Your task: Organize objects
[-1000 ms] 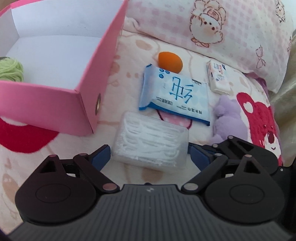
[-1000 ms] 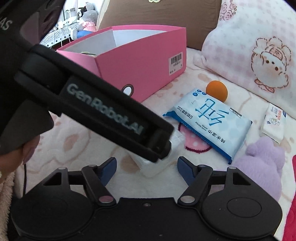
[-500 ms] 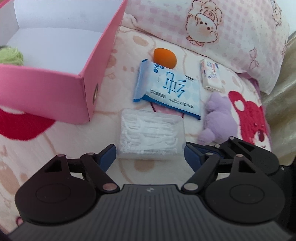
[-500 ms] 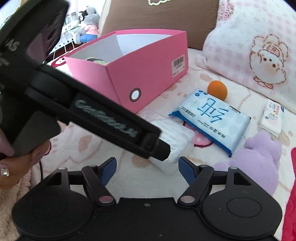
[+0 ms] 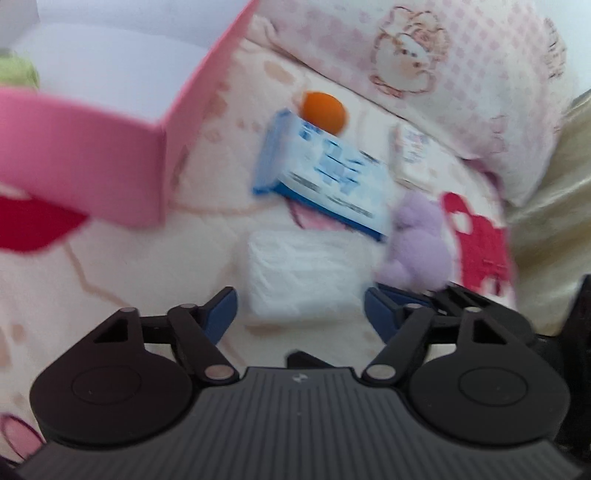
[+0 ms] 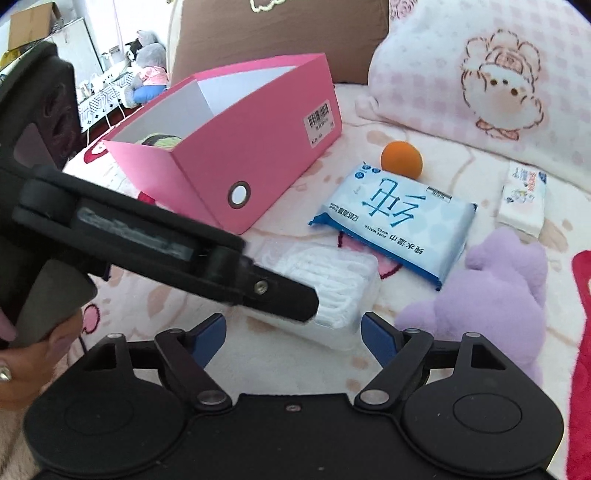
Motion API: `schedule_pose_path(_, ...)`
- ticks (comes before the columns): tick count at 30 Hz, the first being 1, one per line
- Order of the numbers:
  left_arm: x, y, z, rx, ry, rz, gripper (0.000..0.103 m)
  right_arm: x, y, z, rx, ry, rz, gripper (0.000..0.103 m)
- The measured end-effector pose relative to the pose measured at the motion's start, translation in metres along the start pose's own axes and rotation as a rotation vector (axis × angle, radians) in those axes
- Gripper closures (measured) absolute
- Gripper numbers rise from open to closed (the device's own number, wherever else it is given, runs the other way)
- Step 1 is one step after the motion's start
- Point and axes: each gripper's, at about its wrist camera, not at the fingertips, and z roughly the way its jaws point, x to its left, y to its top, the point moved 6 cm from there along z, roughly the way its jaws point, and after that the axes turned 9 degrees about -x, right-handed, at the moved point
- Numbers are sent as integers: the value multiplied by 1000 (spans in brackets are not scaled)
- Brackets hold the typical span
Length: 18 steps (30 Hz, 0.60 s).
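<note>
A clear plastic box of white floss picks lies on the bedspread just ahead of my open left gripper, between its blue fingertips but apart from them. It also shows in the right wrist view, partly hidden by the left gripper's body. My right gripper is open and empty, just behind the box. An open pink box with green yarn inside stands to the left. A blue wipes pack, an orange ball, a small tissue pack and a purple plush lie around.
A pink patterned pillow and a brown cushion border the far side. The pink box's wall is close on the left in the left wrist view. A hand holds the left gripper.
The left gripper has drawn back and risen from the floss pick box; its view is now blurred by motion. The right gripper has pulled back a little.
</note>
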Motion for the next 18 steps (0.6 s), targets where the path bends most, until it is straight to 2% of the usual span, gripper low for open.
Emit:
schedule_pose_path(7, 4, 7, 3, -33, 27, 17, 39, -6, 0, 15, 3, -57, -5, 18)
schedule_pose_path(10, 8, 8, 6, -17, -7, -28, 40, -7, -1, 17, 6, -58, -6, 18)
schedule_pose_path(14, 10, 8, 8, -14, -11, -54, 40, -3, -3, 22, 2, -53, -31, 16)
schedule_pose_path(18, 5, 6, 7, -34, 5, -38, 40, -10, -3, 23, 11, -39, 24, 16)
